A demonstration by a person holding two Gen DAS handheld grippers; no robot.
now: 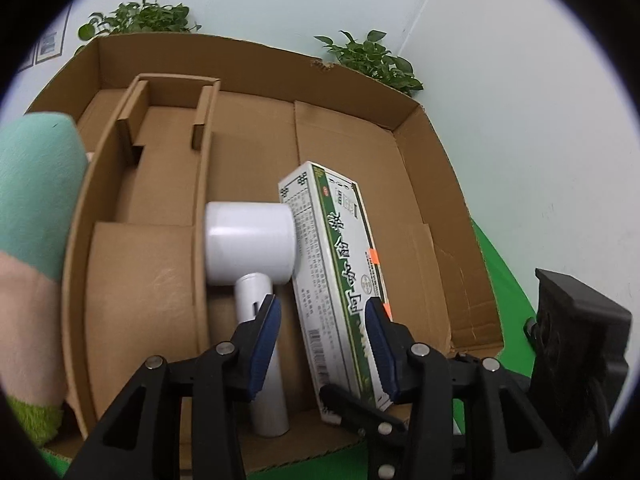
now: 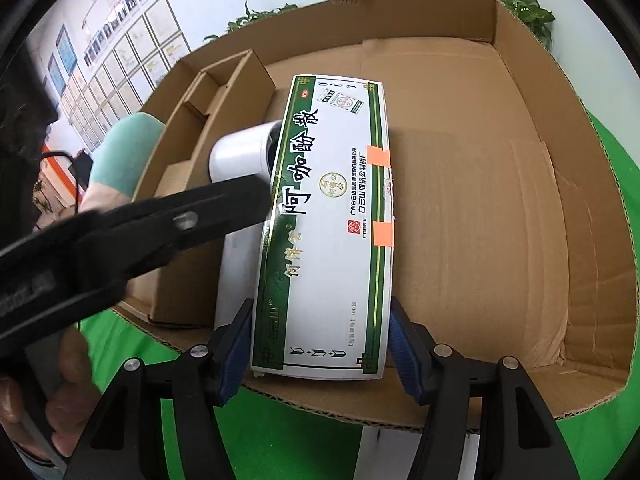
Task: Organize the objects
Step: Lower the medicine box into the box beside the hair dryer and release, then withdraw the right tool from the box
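Observation:
A white and green medicine box [image 2: 332, 216] lies in the brown cardboard tray [image 2: 520, 184]; in the left wrist view it [image 1: 340, 280] stands on its long edge beside a white hair-dryer-shaped device [image 1: 250, 246]. My right gripper [image 2: 320, 344] is shut on the near end of the medicine box. My left gripper [image 1: 322, 340] is open over the tray's near edge, its fingers straddling the gap between the device's handle [image 1: 264, 380] and the box. The left gripper's arm [image 2: 132, 236] crosses the right wrist view and covers part of the device [image 2: 244, 152].
A cardboard divider insert [image 1: 160, 168] fills the tray's left side. A teal, pink and green plush item [image 1: 32, 248] sits outside the left wall. Potted plants [image 1: 368, 60] stand behind the tray. Green cloth [image 2: 280, 440] covers the table. The right gripper's black body [image 1: 576, 352] is at right.

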